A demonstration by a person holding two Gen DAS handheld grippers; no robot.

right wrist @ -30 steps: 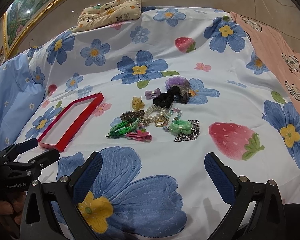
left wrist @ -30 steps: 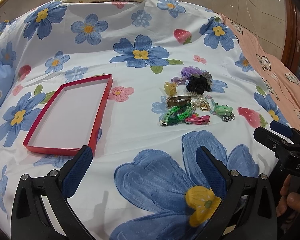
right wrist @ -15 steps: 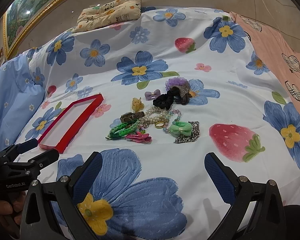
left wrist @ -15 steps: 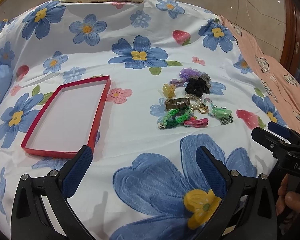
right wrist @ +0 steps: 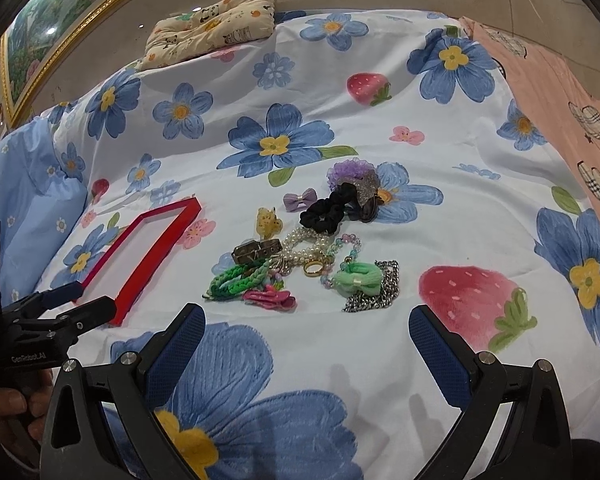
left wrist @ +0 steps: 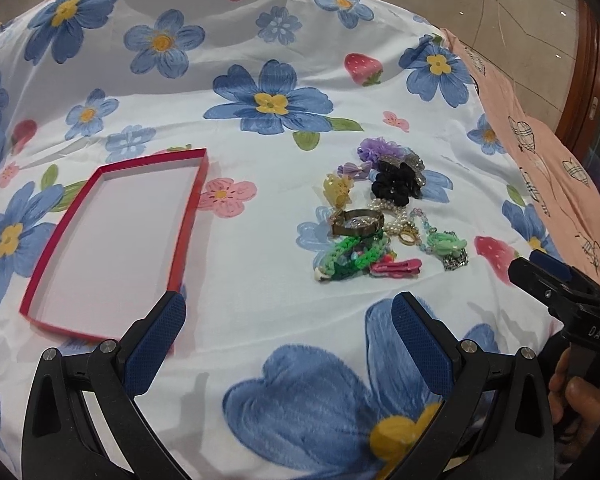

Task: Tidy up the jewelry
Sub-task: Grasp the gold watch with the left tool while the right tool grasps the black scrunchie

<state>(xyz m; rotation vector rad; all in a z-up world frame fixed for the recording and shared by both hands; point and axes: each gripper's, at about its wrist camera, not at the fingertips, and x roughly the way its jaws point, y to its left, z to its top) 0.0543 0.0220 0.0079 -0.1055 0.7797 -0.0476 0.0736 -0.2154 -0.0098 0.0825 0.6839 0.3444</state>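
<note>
A shallow red-rimmed tray (left wrist: 188, 216) (right wrist: 148, 264) lies bare on the flowered bedsheet, left of centre. To its right sits a jumble of jewelry and hair pieces: a green braided bracelet (left wrist: 350, 258) (right wrist: 236, 280), pink clip (left wrist: 396, 268) (right wrist: 270, 299), pearl strand (right wrist: 304, 242), gold ring (right wrist: 313, 268), black scrunchie (left wrist: 394, 186) (right wrist: 326, 210), green bow (right wrist: 358, 278), silver chain (right wrist: 380, 292), yellow claw clip (left wrist: 337, 189) (right wrist: 268, 220). My left gripper (left wrist: 288, 330) stands open near the tray's front corner. My right gripper (right wrist: 306, 340) is open just short of the pile, holding nothing.
A patterned cushion (right wrist: 212, 26) rests at the bed's far end, a blue pillow (right wrist: 24, 196) at the left, and a pink cloth (left wrist: 540, 148) along the right edge. A hand (left wrist: 576, 404) grips the other tool at each view's side.
Both grippers have eased slightly forward toward the tray and the pile. Jaws stay wide; nothing on the bed has shifted.
</note>
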